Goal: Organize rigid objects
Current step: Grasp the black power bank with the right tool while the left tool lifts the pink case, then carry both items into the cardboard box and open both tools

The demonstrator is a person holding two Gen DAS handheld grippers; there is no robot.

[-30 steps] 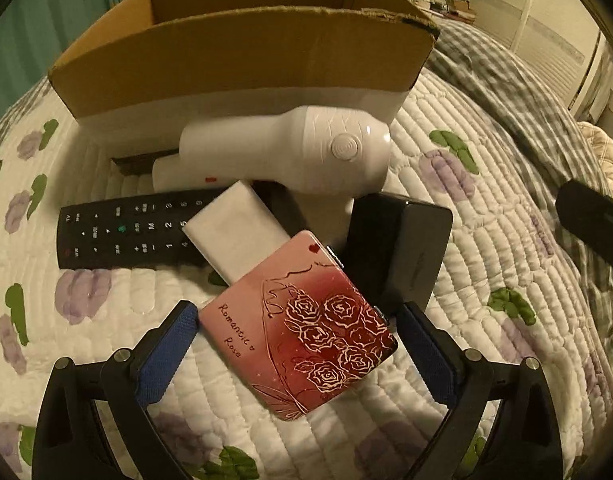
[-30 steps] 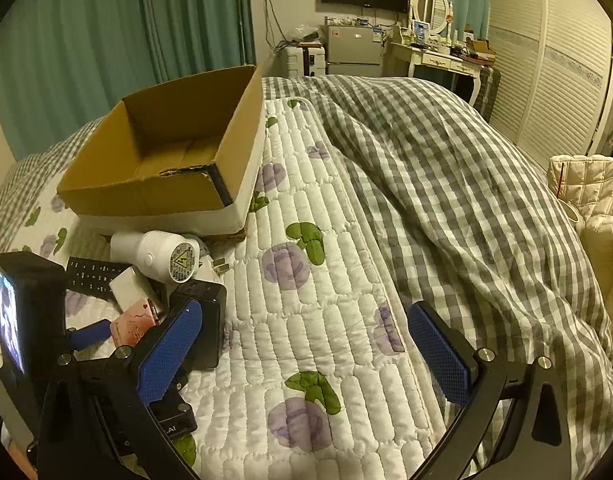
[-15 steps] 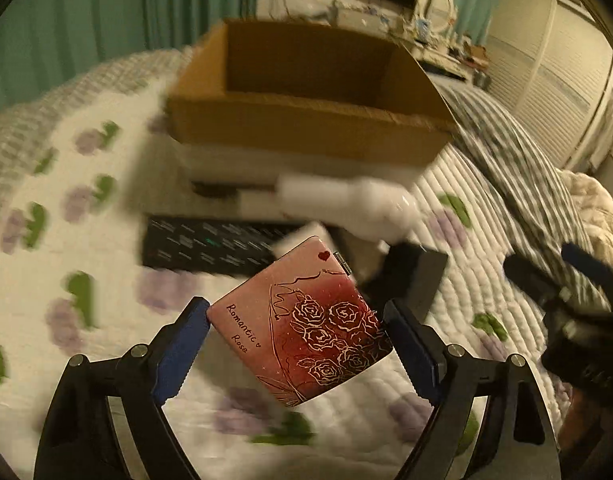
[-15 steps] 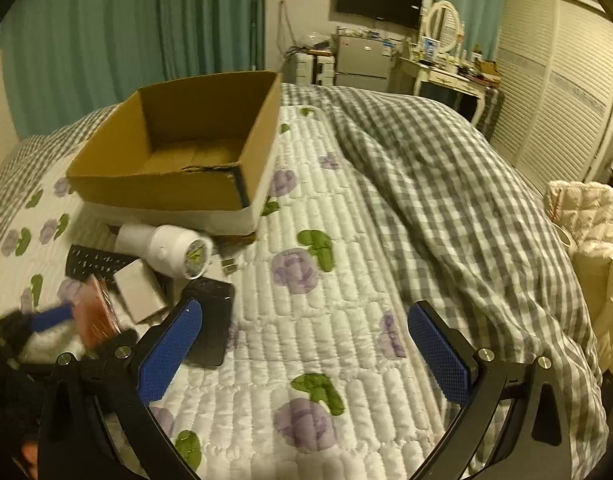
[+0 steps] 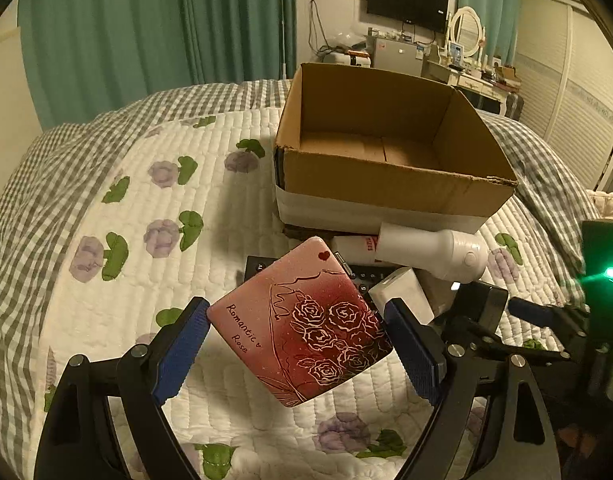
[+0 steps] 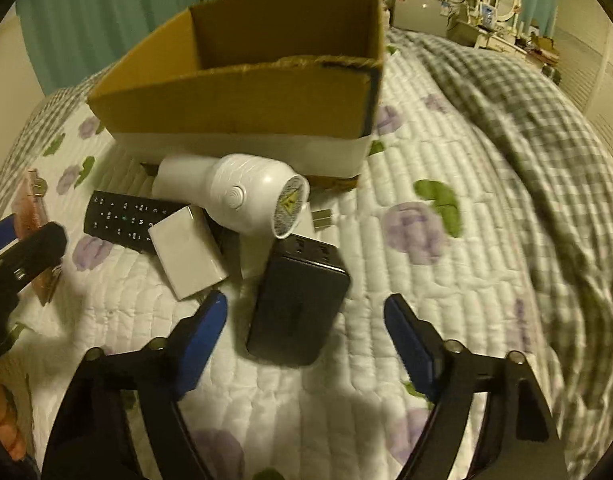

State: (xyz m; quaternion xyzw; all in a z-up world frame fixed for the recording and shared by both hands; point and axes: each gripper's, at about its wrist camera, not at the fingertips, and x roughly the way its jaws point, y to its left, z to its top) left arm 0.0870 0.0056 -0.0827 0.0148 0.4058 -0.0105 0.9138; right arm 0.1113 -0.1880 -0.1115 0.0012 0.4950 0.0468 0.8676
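My left gripper (image 5: 296, 330) is shut on a pink rose-printed case (image 5: 302, 320) and holds it above the quilt, short of the open cardboard box (image 5: 390, 184). The case shows edge-on at the left of the right wrist view (image 6: 34, 232). My right gripper (image 6: 306, 332) is open and empty, its fingers either side of the near end of a black box (image 6: 298, 300). Behind it lie a white block (image 6: 186, 252), a black remote (image 6: 122, 220) and a white handheld device (image 6: 242, 200), all in front of the box (image 6: 242, 108).
A white plug adapter (image 6: 314, 216) lies beside the white device. A grey checked blanket (image 6: 526, 128) covers the bed's right side. The flowered quilt (image 5: 146, 208) spreads left of the box. A dresser and TV stand at the far wall.
My left gripper has lifted the pink case off the pile and drawn back. My right gripper has swung left and down over the black box.
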